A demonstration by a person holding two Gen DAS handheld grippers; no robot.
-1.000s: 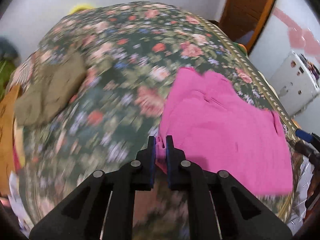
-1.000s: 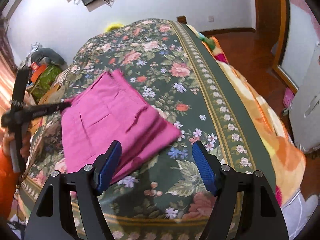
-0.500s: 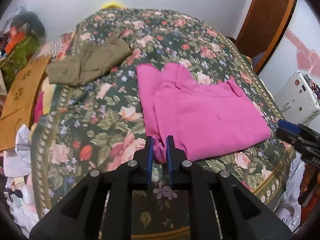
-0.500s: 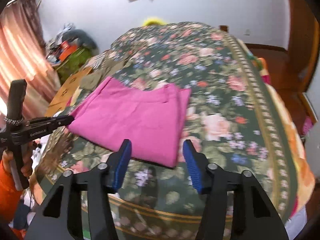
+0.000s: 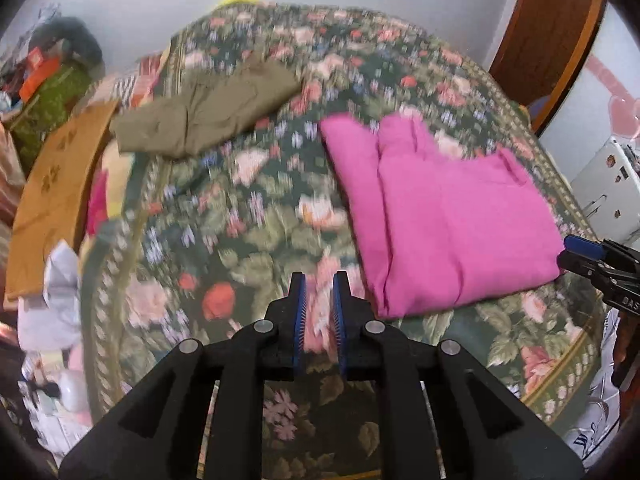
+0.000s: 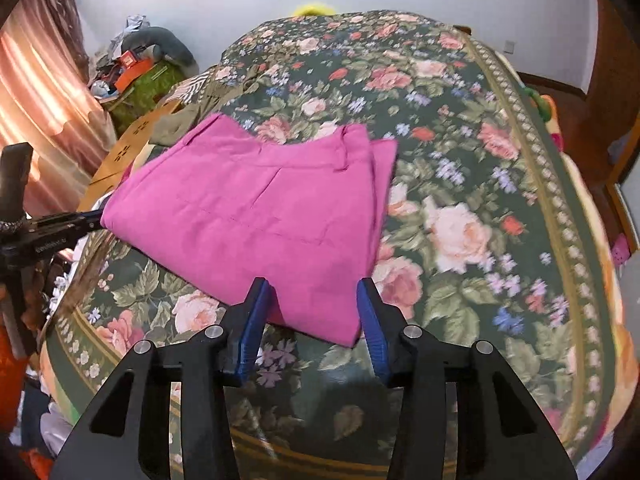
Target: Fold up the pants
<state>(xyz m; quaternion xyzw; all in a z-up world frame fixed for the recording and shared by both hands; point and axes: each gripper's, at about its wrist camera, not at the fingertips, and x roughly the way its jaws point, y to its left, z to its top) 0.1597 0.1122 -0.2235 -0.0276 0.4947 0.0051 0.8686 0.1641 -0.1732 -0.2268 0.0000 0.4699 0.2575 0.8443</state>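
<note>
Pants, bright pink soft cotton (image 5: 448, 216), folded flat on floral bedspread (image 5: 240, 220); left gripper (image 5: 319, 312) clenched on nothing beside them. Right view: right gripper (image 6: 312, 316) has been closing, unclenched over near hem – light, floppy, grab thick edge

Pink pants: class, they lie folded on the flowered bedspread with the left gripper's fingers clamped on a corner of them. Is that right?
Not quite. The left wrist view shows the left gripper shut on nothing, beside the pink pants; they do lie folded on the bedspread.

Left gripper (image 5: 319, 312) closed, right gripper (image 6: 310, 320) narrowing.
</note>
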